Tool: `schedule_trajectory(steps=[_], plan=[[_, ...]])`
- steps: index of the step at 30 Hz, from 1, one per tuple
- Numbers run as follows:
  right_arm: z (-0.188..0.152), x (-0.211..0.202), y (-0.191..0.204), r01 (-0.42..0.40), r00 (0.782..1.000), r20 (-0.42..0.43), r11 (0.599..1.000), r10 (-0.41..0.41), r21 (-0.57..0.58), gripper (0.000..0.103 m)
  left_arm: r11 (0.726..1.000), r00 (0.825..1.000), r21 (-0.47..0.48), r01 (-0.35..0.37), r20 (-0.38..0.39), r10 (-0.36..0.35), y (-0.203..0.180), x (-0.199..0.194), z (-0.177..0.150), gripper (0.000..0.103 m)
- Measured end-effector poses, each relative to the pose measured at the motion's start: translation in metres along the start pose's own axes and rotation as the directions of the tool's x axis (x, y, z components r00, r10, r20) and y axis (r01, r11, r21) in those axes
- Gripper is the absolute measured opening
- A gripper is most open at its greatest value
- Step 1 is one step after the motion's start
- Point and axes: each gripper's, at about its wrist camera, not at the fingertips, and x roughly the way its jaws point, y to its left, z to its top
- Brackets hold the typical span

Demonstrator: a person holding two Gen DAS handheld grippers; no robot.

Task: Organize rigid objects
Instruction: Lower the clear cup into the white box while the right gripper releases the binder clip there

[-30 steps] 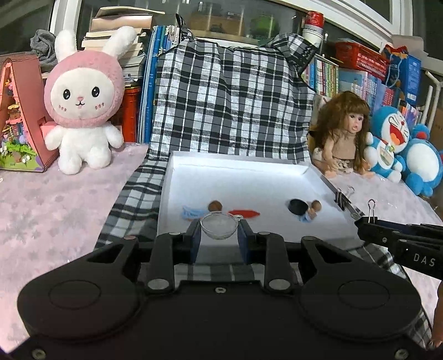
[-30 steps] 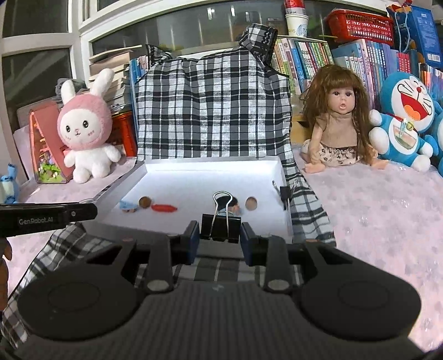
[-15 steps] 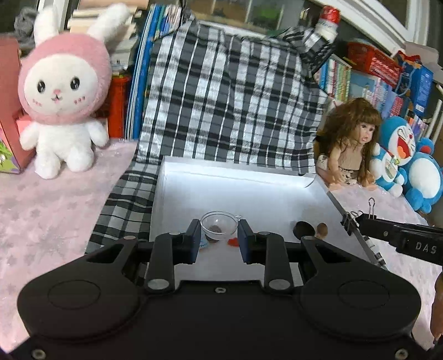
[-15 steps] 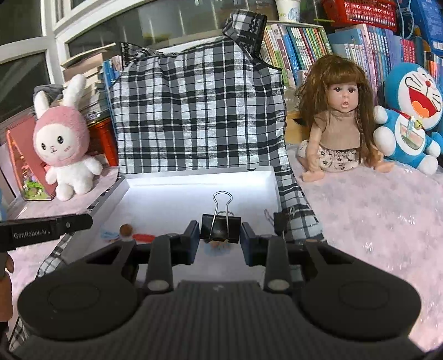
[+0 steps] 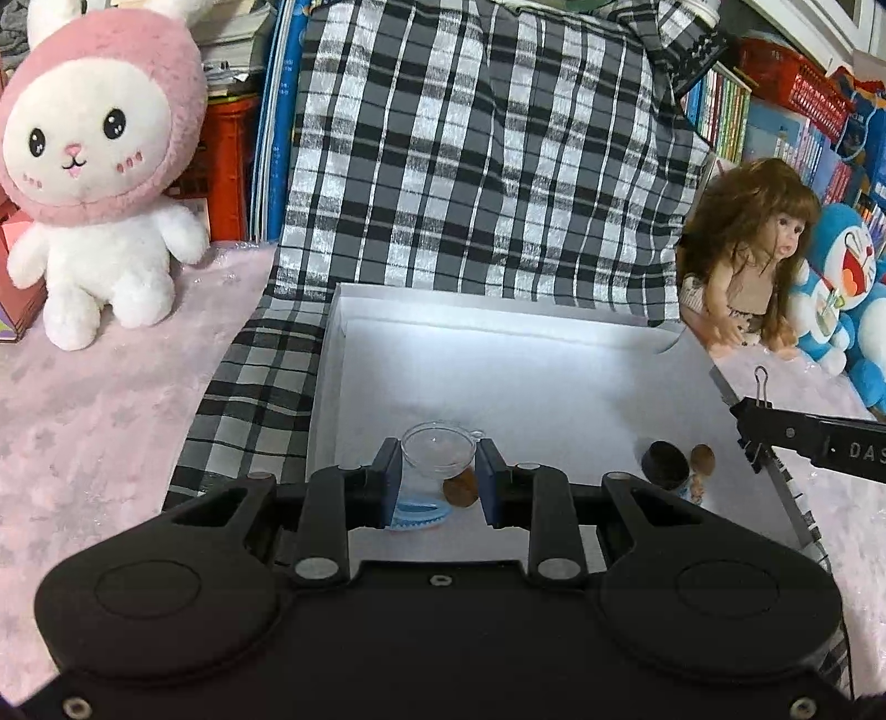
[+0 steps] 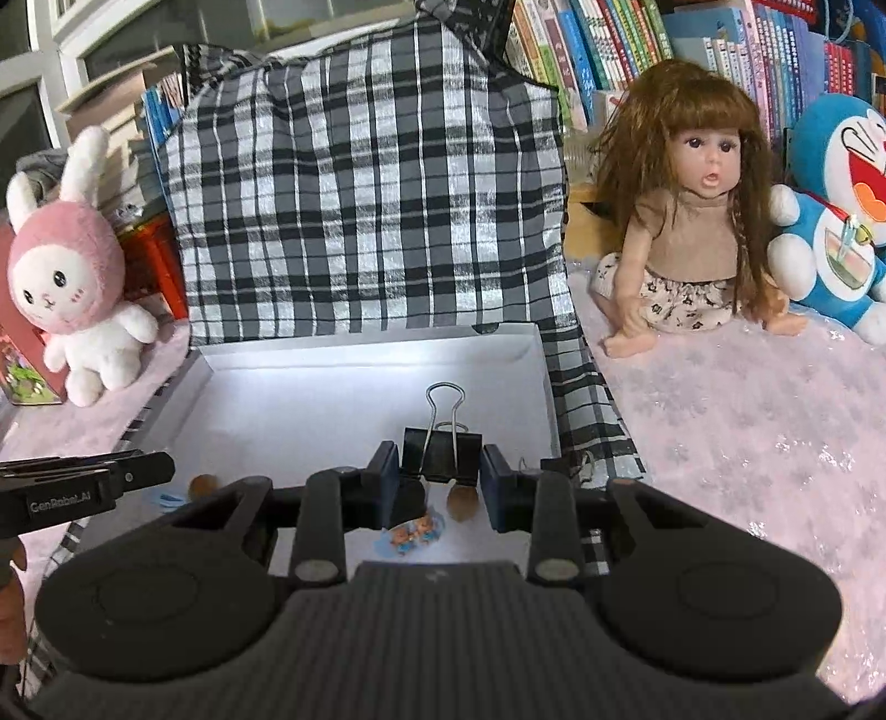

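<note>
1. My left hand-held gripper (image 5: 437, 476) grasps a clear cup (image 5: 438, 448) between its blue pads (image 5: 392, 482), holding it above the white tray (image 5: 498, 310), near the tray's front left part.
2. Seen through and under the cup, a brown nut (image 5: 460, 487) and a blue toothed piece (image 5: 415, 515) lie on the tray floor.
3. My right hand-held gripper (image 6: 440, 487) is clenched on a black binder clip (image 6: 440, 457), its wire handle standing upright above the fingers.
4. That clip hangs over the tray's front right part; in the left view the right hand-held gripper's tip (image 5: 797, 437) reaches in over the tray's right wall.
5. Below the clip lie a second brown nut (image 6: 462, 501) and a small blue figure piece (image 6: 412, 534), close together on the tray floor.
6. In the left view a black cap (image 5: 664, 464) sits just beside that nut, near the right wall.
7. Another binder clip (image 6: 556, 465) sits at the tray's right rim.
8. The tray rests on a black-and-white plaid cloth (image 5: 470, 155) that rises behind it.
9. On the pink surface (image 6: 747, 415), a pink bunny (image 5: 94, 160) sits to the left of the cloth, a doll (image 6: 692, 221) to the right.
10. A blue cat plush (image 6: 841, 210) sits beside the doll, with books (image 6: 692, 44) behind them.
</note>
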Motion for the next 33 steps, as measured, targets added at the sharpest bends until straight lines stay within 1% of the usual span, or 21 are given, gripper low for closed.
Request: schedule_trajectory(steps=[7,20,28,33], plan=[[0.003,0.027,0.003,0.01,0.998,-0.062,1.0,-0.01,-0.005,0.037,1.0,0.999,-0.01,-0.008,-0.036,0.007,0.003,0.013,0.001,0.027],[0.007,0.055,0.007,0.056,0.995,-0.087,0.998,-0.056,-0.007,0.037,1.0,0.999,-0.003,-0.013,-0.052,0.013,0.002,0.024,0.005,0.027],[0.01,0.063,0.012,0.067,0.993,-0.1,0.997,-0.07,-0.033,0.037,1.0,0.998,-0.004,-0.025,-0.053,0.024,0.003,0.02,0.006,0.027],[0.009,0.061,0.013,0.054,0.989,-0.136,0.998,-0.057,-0.025,0.037,1.0,0.998,-0.005,-0.025,-0.066,0.025,0.004,0.021,0.004,0.027]])
